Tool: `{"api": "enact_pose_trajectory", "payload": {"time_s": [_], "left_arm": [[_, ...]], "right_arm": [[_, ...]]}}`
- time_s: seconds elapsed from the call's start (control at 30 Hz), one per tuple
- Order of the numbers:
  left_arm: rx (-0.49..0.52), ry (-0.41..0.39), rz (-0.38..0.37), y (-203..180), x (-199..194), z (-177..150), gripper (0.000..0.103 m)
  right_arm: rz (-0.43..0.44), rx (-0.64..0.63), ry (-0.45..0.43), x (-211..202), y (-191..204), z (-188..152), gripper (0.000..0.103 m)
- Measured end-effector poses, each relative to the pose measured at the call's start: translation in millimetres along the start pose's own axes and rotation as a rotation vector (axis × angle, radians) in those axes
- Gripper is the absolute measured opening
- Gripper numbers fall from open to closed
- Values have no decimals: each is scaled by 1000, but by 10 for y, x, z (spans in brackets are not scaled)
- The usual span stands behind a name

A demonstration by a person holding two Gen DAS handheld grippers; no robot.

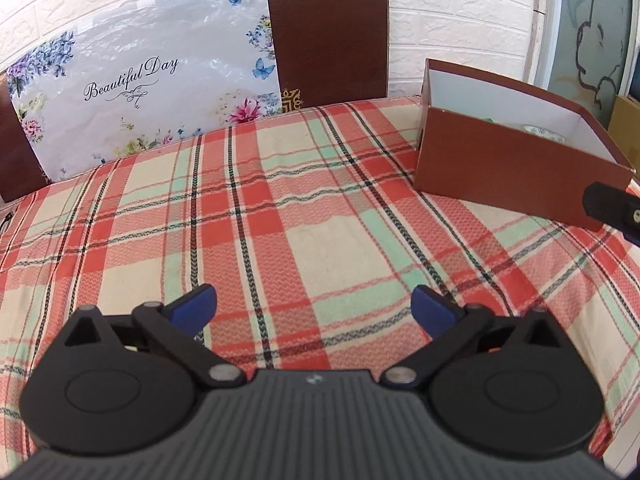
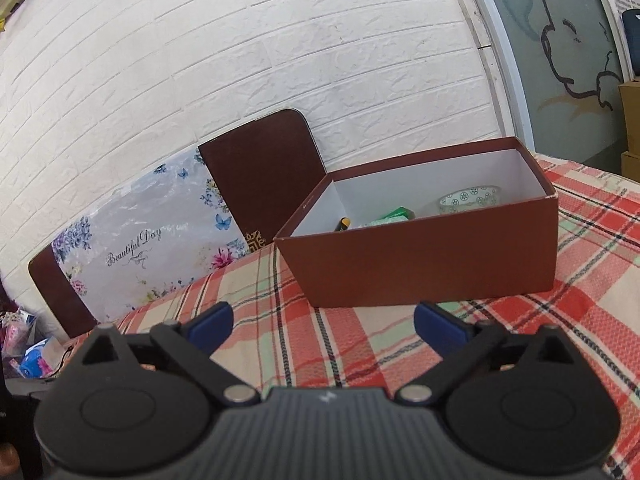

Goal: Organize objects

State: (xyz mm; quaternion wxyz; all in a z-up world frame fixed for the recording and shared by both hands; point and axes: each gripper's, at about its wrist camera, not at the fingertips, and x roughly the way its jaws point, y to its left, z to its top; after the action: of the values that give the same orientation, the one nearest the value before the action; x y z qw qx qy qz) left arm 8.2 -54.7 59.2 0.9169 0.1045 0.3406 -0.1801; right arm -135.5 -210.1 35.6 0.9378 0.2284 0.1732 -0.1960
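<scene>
the left tongs (image 1: pixel 314 306) stand spread wide with nothing between their blue pads (image 1: pixel 198 304), hanging over a broad bare stretch of the red, cream and green plaid cloth (image 1: pixel 280 208) that covers the bench. the right tongs (image 2: pixel 324 322) are likewise spread wide and hold nothing, their pads (image 2: pixel 434 322) just short of the near wall of the brown cardboard box (image 2: pixel 424 256). no earlier view is given, so only the wide gape can be told. the box sits open-topped on the cloth toward the right of the left wrist view (image 1: pixel 512 176), near the far edge of the bench, with its white inner walls showing. inside it, in the right wrist view, lie a roll of patterned tape (image 2: pixel 468 197) near the right end, a green packet (image 2: pixel 394 216) toward the middle, and a dark yellow-tipped pen-like thing (image 2: pixel 343 224) near the left; what the last one is cannot be told for sure. a black tip of the other tongs pokes in at the right edge of the left wrist view, just beside the box's near corner. behind the bench a floral board reading "beautiful day" (image 1: pixel 136 80) and a dark brown panel (image 1: pixel 328 40) lean on the white brick wall (image 2: pixel 240 60), closing off the far edge. the cloth to the left of the box and in front of it lies open.
</scene>
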Motion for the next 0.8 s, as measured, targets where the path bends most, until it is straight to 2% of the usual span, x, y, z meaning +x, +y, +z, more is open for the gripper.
{"api": "enact_pose_trajectory", "payload": {"time_s": [0.4,0.6,0.8], "left_arm": [[22,15,13,-122,-42,-85,103],[57,-22,86,-172,-69,-78,103],[60,-4,73,-203,-51,-102,103]], "right_arm": [[-26,57,7,-63,-75,-46,103],[-22,63,20,-29,-123,-63,103],[-20,64,35,7,-143,-90,103]]}}
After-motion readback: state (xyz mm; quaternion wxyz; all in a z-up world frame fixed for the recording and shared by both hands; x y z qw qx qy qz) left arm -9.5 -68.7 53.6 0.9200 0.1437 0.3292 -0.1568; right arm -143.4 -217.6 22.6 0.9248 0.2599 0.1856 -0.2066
